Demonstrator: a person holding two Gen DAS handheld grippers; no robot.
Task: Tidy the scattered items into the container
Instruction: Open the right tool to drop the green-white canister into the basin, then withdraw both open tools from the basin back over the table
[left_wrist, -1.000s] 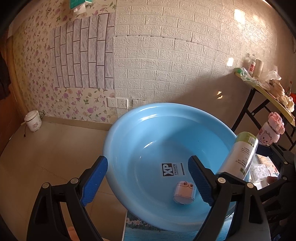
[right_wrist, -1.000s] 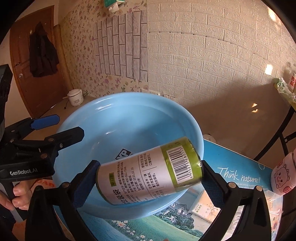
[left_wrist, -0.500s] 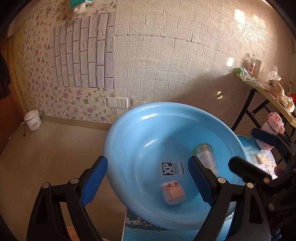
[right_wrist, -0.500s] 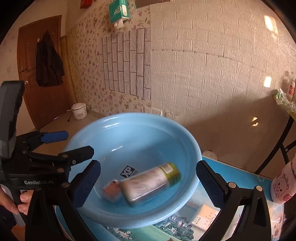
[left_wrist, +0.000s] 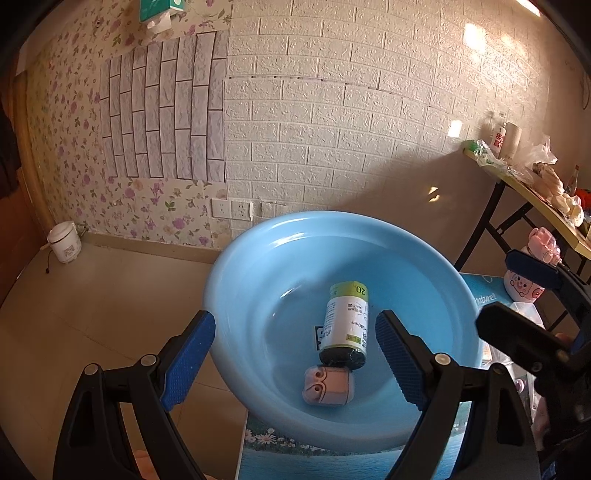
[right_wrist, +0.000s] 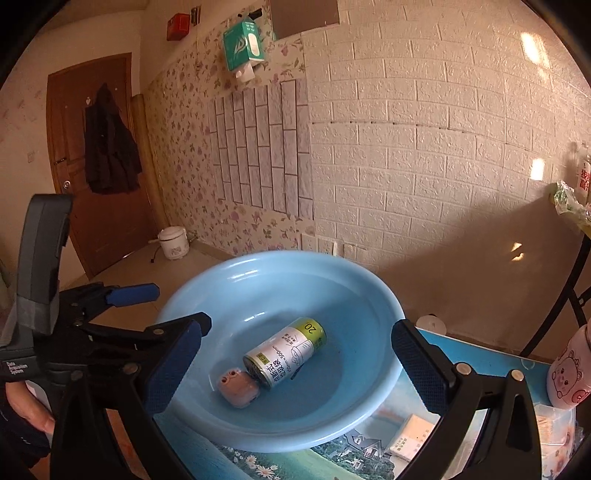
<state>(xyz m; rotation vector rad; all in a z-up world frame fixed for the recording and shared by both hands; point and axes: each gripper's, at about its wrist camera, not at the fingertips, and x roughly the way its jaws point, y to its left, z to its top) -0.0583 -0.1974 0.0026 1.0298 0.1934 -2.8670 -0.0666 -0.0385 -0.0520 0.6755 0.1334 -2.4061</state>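
The green-capped can (right_wrist: 284, 352) in the basin says "20" and "500mm"; the tabletop print (left_wrist: 487, 300) reads "nature!".

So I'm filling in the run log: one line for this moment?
canister lying in basin | pink case touching it | both hand-held grippers open, empty

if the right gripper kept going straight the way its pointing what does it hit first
Most likely the green-capped can lying in the blue basin. The open, empty right gripper points down into the bowl, with the can centred between its fingers. Depth is hard to judge through the fisheye.

left gripper (left_wrist: 295, 363): spread, empty | right gripper (right_wrist: 297, 363): spread, seemingly empty
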